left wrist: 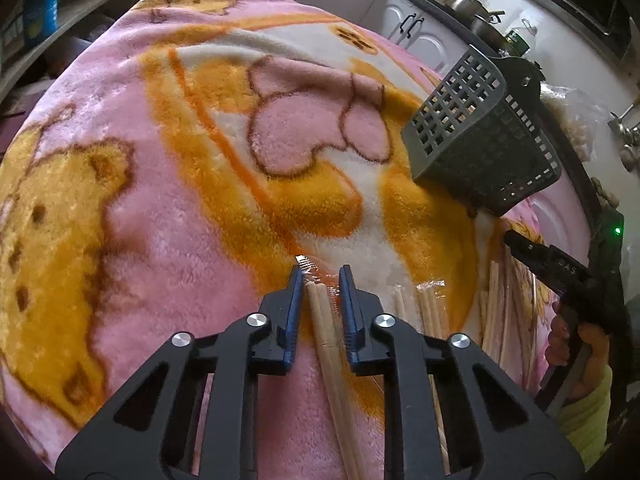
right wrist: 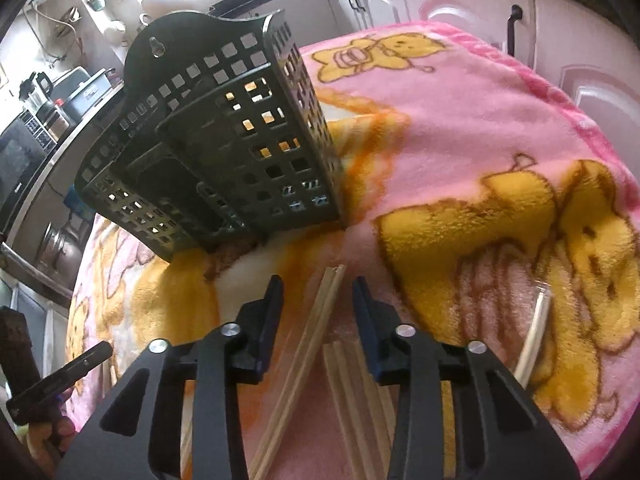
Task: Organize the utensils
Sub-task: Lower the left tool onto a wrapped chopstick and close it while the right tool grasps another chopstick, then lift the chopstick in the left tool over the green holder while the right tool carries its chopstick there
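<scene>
Chopsticks, wrapped pair (left wrist: 326, 320): pale wood, round-ended, in clear crinkled plastic. Lying on the blanket between the two blue pads of the left claw (left wrist: 322, 276); the claw stands narrow, the pads close on either side of the wrapper, and whether they press it cannot be told.

Chopsticks, loose bundle (right wrist: 320, 312): thin, square-cut, light wood, several side by side. Lying between the fingers of the right claw (right wrist: 318, 284), which is half-wide with a clear gap to each side of the sticks, not gripping.

Further chopsticks (left wrist: 430, 312): more pale sticks, some under clear plastic, just beside the wrapped pair towards the right claw.

Basket (right wrist: 224, 148): dark grey-green plastic, square-holed grid walls, tall back plate with a hanging hole. Standing on the blanket beyond both claws, tilted in the views. Light shows through the holes; its contents cannot be made out.

Blanket (left wrist: 180, 184): fluffy fleece, pink with yellow bears and orange and white patches, covering the whole surface.

Surroundings: white cupboards (right wrist: 400, 4) and a cluttered kitchen counter (left wrist: 460, 0) behind.
</scene>
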